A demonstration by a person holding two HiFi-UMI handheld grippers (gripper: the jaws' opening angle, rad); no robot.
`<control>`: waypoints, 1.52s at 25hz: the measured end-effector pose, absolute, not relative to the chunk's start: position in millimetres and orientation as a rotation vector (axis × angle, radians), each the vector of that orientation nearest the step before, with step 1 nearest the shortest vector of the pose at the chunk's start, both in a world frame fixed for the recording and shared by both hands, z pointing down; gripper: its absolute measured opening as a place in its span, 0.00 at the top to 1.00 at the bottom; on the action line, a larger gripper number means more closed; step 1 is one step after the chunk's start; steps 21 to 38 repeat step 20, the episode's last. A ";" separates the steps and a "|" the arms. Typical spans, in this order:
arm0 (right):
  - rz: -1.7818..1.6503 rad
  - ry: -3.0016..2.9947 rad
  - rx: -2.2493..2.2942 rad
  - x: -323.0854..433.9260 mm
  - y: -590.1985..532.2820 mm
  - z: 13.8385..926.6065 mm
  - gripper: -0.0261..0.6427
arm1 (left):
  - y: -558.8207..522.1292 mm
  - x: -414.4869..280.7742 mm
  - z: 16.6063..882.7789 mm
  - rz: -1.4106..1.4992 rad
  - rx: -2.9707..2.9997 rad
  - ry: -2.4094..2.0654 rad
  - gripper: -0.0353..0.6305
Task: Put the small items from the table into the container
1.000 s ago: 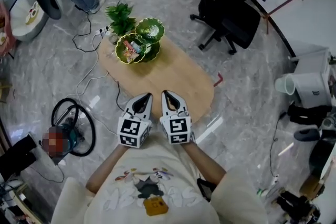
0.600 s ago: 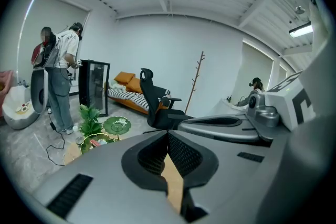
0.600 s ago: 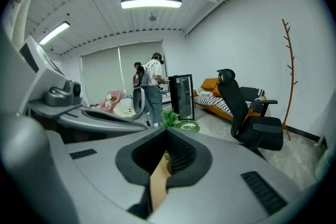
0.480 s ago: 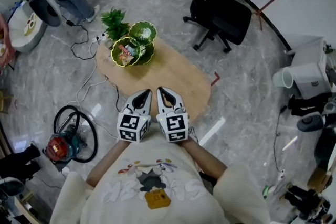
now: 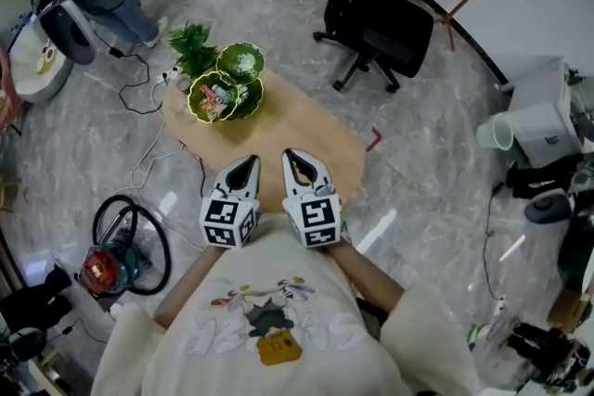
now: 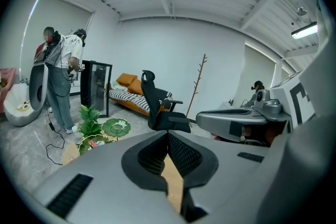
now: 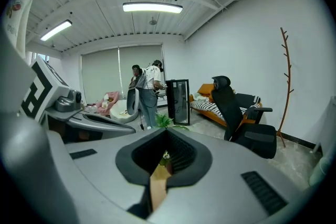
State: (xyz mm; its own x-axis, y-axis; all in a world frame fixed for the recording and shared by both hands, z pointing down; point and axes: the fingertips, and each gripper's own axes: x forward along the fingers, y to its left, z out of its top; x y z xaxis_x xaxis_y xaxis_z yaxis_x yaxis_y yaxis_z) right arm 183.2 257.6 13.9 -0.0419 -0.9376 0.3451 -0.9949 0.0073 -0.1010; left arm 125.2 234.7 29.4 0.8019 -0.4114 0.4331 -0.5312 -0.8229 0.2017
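On the far left end of the oval wooden table (image 5: 278, 139) stands a yellow-rimmed green leaf-shaped bowl (image 5: 213, 97) with several small colourful items in it. A second green leaf dish (image 5: 241, 62) touches it from behind. My left gripper (image 5: 245, 162) and right gripper (image 5: 297, 157) hover side by side over the table's near edge, both shut with nothing between the jaws. In the left gripper view the bowl (image 6: 93, 142) and the dish (image 6: 116, 126) lie far ahead to the left of the closed jaws (image 6: 168, 134). The right gripper (image 7: 167, 132) points at the same end.
A potted plant (image 5: 188, 42) stands beside the bowls. A black office chair (image 5: 371, 14) is beyond the table, with cables and a red-and-black device (image 5: 116, 246) on the floor at the left. People (image 6: 58, 73) stand at the far left of the room.
Both grippers stay shut and side by side. The right one has lifted a little. The table and bowls sit slightly further left in the head view.
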 end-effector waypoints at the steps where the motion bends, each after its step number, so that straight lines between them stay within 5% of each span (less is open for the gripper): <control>1: 0.473 -2.093 2.044 185.4 258.8 13.7 0.95 | 235.1 126.5 29.0 0.538 2.678 -0.721 0.94; 38: 0.504 -2.112 2.066 206.1 260.8 16.6 0.95 | 236.8 140.8 30.0 0.591 2.699 -0.731 0.94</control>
